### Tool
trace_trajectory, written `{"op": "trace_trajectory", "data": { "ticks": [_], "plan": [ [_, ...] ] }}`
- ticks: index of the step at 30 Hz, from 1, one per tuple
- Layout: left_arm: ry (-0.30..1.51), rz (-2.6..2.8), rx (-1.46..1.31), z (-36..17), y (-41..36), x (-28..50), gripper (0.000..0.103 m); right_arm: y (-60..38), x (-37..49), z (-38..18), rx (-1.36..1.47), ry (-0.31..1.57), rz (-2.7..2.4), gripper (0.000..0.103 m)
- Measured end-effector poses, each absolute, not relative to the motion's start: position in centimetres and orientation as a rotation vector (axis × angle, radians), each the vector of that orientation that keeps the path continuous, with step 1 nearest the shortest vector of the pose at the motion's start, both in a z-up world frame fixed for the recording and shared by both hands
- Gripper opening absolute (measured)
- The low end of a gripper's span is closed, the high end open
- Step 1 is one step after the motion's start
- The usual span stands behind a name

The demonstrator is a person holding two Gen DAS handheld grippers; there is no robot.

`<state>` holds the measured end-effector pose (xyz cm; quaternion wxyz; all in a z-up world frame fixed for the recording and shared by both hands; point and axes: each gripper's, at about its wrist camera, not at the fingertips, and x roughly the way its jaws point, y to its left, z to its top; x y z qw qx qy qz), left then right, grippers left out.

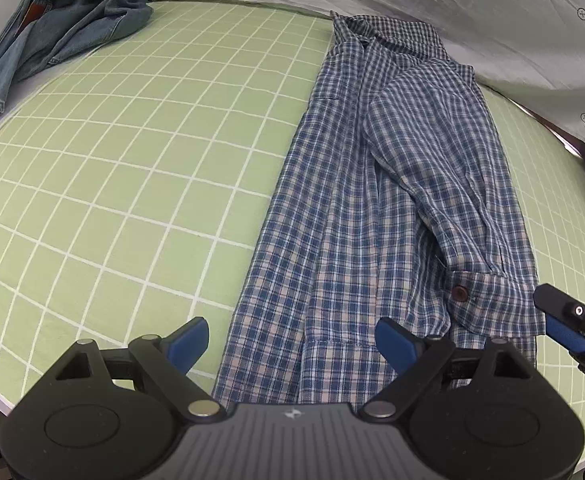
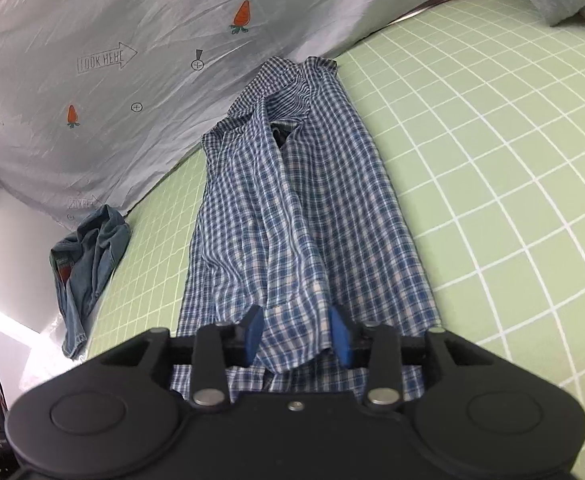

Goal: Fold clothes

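plaid shirt (image 1: pixel 356 208) lies lengthwise on green grid mat (image 1: pixel 132 160), sides + one sleeve already folded in to a narrow strip, cuff near the hem. left gripper (image 1: pixel 292 342) spread wide over the hem, nothing pinched. right gripper (image 2: pixel 296 334) partly spread, sleeve cloth between the pads but not clamped afaict. left to do imo: fold hem up toward collar. denim shirt (image 1: pixel 60 24) crumpled at far corner, untouched.
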<state>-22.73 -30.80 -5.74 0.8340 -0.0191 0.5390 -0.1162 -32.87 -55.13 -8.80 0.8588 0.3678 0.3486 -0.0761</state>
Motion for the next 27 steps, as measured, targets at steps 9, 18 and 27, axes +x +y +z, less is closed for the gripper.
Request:
{"op": "trace_trajectory", "data": {
  "ticks": [9, 18, 27],
  "plan": [
    [1.138, -0.249, -0.014, -5.7, -30.5, -23.1, 0.091, -54.8, -30.6, -11.0, 0.812, 0.792, -0.128, 0.057],
    [1.147, -0.218, -0.037, -6.1, -29.7, -23.1, 0.091, -56.7, -33.3, -10.0, 1.244, 0.575, 0.069, 0.003],
    [1.154, -0.218, -0.004, -6.7, -29.6, -23.1, 0.091, -56.8, -35.2, -12.2, 1.153, 0.790, -0.177, 0.007]
  ]
}}
